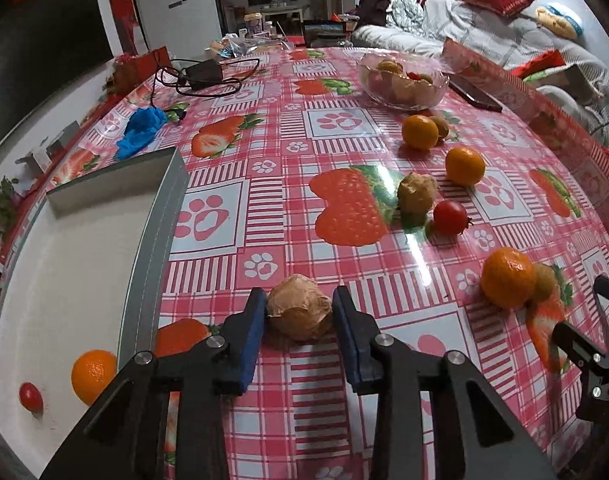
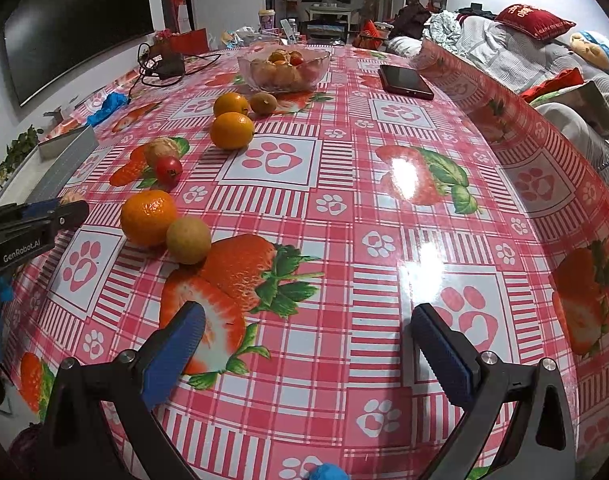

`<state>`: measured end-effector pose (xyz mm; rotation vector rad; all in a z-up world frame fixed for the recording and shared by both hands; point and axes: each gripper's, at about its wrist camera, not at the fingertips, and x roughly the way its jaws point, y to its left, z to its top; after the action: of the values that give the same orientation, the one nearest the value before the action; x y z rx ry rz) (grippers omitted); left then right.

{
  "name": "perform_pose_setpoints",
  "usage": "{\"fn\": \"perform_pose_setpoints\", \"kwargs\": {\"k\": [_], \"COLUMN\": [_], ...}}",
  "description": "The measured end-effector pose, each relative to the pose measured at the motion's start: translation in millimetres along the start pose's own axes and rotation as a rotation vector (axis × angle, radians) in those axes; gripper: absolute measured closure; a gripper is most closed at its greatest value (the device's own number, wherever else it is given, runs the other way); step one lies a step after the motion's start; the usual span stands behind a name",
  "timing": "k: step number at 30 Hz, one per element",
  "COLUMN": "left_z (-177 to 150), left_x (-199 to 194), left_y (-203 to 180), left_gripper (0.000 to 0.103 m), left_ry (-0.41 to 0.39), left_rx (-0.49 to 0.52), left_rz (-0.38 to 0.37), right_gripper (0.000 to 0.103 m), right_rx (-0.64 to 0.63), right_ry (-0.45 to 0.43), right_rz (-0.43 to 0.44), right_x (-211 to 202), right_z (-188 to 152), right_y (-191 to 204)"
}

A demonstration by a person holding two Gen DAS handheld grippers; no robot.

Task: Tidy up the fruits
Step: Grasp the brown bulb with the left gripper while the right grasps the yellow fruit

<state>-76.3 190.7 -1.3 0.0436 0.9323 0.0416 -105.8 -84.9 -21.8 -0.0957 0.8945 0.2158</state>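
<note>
My left gripper (image 1: 299, 312) has its blue pads on both sides of a brown wrinkled fruit (image 1: 300, 307) on the tablecloth; the left pad touches it, the right shows a thin gap. A grey-walled white tray (image 1: 152, 216) at left holds an orange (image 1: 93, 376) and a small tomato (image 1: 30, 397). Loose on the table are oranges (image 1: 507, 277) (image 1: 464, 166) (image 1: 420, 131), a tomato (image 1: 450, 218) and brown fruits (image 1: 416, 196). My right gripper (image 2: 308, 328) is open and empty over the cloth, right of an orange (image 2: 148, 217) and a tan fruit (image 2: 189, 240).
A glass bowl (image 1: 404, 100) of fruit stands at the back, also in the right wrist view (image 2: 284, 68). A dark phone (image 2: 404, 80) lies right of it. A charger with cables (image 1: 202, 74) and a blue crumpled glove (image 1: 142, 130) lie back left. A sofa flanks the right edge.
</note>
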Motion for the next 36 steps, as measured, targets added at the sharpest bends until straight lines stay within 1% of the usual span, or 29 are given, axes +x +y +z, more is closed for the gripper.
{"fn": "perform_pose_setpoints", "kwargs": {"k": [1, 3, 5, 9, 13, 19, 22, 24, 25, 27, 29, 30, 32, 33, 35, 36], "left_z": [0.8, 1.6, 0.2, -2.7, -2.6, -2.8, -2.4, -2.3, -2.2, -1.9, -0.9, -0.3, 0.1, -0.2, -2.3, -3.8], "left_x": [0.9, 3.7, 5.2, 3.9, 3.8, 4.2, 4.1, 4.1, 4.1, 4.3, 4.5, 4.4, 3.3, 2.7, -0.9, -2.7], "left_y": [2.2, 6.4, 10.4, 10.1, 10.0, 9.4, 9.9, 10.7, 10.3, 10.2, 9.8, 9.3, 8.7, 8.8, 5.2, 2.9], "left_gripper": [0.061, 0.051, 0.047, 0.047, 0.047, 0.047, 0.047, 0.047, 0.047, 0.046, 0.047, 0.047, 0.048, 0.058, 0.068, 0.069], "left_ry": [0.0, -0.003, -0.011, -0.03, -0.03, -0.03, -0.027, -0.026, -0.025, -0.024, -0.015, -0.007, 0.01, 0.014, 0.02, 0.023], "left_rx": [-0.015, -0.04, -0.065, -0.063, -0.061, -0.053, -0.047, -0.045, -0.045, -0.044, -0.04, -0.038, -0.029, -0.025, -0.001, 0.01], "left_rz": [-0.007, -0.012, -0.016, -0.014, -0.014, -0.019, -0.027, -0.03, -0.031, -0.029, -0.03, -0.031, -0.037, -0.045, -0.061, -0.063], "right_gripper": [0.0, 0.0, 0.0, 0.0, 0.0, 0.0, 0.0, 0.002, 0.005, 0.018, 0.044, 0.051, 0.074, 0.075, 0.075, 0.075], "right_rx": [0.0, 0.001, 0.003, 0.017, 0.033, -0.062, -0.079, -0.092, -0.097, -0.111, -0.125, -0.131, -0.129, -0.121, -0.094, -0.082], "right_ry": [0.001, 0.002, 0.0, 0.018, 0.091, 0.122, 0.118, 0.11, 0.106, 0.092, 0.079, 0.076, 0.075, 0.075, 0.073, 0.072], "right_rz": [0.0, 0.0, -0.001, -0.012, -0.019, 0.046, 0.057, 0.06, 0.064, 0.074, 0.083, 0.087, 0.103, 0.113, 0.132, 0.142], "right_x": [0.1, 0.0, -0.1, 0.4, 4.9, 17.0, 24.2, 27.8, 28.5, 27.2, 24.5, 23.7, 21.6, 20.7, 17.9, 16.3], "right_z": [0.0, -0.5, -1.0, 0.9, 10.2, 26.0, 33.5, 38.0, 39.4, 42.1, 44.7, 45.9, 46.2, 45.7, 43.5, 42.2], "right_y": [0.0, 0.1, -0.2, 0.7, 6.0, 35.4, 44.6, 49.8, 51.6, 55.1, 58.1, 59.6, 59.2, 58.1, 54.0, 52.0]}}
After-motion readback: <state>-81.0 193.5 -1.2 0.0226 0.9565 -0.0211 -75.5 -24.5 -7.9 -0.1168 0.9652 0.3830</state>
